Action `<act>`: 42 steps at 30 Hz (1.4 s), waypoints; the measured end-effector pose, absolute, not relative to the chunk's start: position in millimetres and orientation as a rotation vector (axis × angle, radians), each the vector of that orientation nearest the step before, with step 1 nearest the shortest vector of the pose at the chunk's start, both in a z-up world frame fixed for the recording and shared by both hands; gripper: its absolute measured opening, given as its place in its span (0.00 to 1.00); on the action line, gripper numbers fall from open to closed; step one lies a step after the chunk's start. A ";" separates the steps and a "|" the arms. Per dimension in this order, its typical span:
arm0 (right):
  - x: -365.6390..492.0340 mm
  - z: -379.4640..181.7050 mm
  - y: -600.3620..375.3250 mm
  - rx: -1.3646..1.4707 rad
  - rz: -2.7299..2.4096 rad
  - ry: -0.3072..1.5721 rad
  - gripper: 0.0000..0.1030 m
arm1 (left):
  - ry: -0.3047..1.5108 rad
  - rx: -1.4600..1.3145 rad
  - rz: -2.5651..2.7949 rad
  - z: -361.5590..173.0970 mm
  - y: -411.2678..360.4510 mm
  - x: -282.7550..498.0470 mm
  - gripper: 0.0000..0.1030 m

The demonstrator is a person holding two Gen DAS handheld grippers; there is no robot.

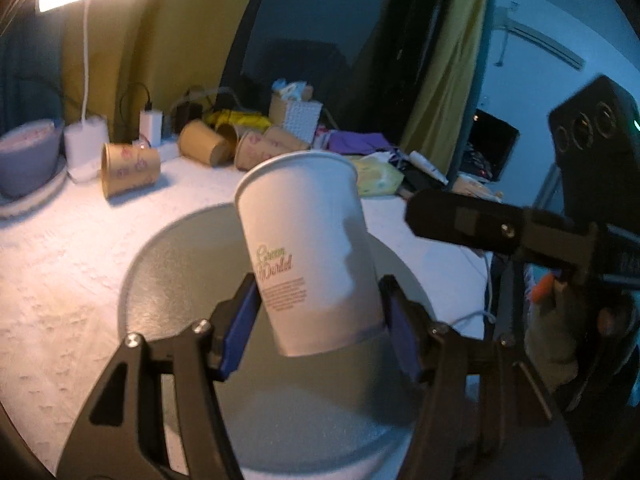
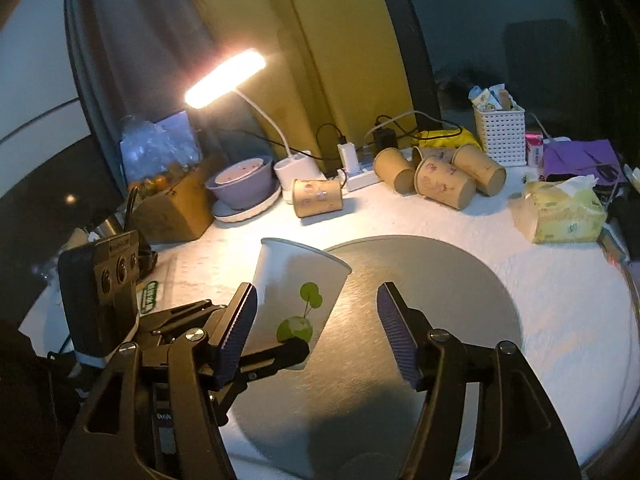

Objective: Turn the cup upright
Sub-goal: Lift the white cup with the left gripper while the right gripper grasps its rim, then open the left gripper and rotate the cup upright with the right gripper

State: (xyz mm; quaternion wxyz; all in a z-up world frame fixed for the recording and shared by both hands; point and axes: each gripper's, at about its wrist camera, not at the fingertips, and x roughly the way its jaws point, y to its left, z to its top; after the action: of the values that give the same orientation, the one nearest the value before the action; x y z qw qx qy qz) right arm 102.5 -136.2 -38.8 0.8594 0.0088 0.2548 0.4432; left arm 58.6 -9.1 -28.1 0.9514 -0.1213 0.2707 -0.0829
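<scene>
My left gripper (image 1: 320,312) is shut on a white paper cup (image 1: 308,248) with green print. It holds the cup near its base, mouth up and tilted slightly, above a round grey mat (image 1: 180,280). In the right wrist view the same cup (image 2: 296,296) is held by the left gripper at the left edge of the mat (image 2: 440,300). My right gripper (image 2: 316,320) is open and empty, just right of the cup; its left finger overlaps the cup in view. In the left wrist view the right gripper shows as a black finger (image 1: 460,224) to the right of the cup.
Several brown paper cups (image 2: 440,184) lie on their sides at the back of the white table. A lit desk lamp (image 2: 224,80), a purple bowl (image 2: 244,184), a white basket (image 2: 500,132), a tissue pack (image 2: 560,208) and cables line the far edge.
</scene>
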 end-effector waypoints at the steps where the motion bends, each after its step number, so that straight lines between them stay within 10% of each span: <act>1: 98.7 -39.0 -137.1 0.025 0.935 0.534 0.65 | 0.527 -0.220 -0.169 -25.7 -12.1 49.3 0.60; 42: 65.7 -53.3 -134.1 0.180 1.183 0.623 0.66 | 0.298 0.031 -0.258 -16.0 -52.9 -27.2 0.60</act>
State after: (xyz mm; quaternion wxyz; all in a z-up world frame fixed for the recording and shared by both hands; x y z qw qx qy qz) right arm 65.7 -134.1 -53.3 0.7812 0.0832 0.2883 0.5475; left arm -27.2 -52.9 -16.0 0.9805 0.0154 0.1483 -0.1279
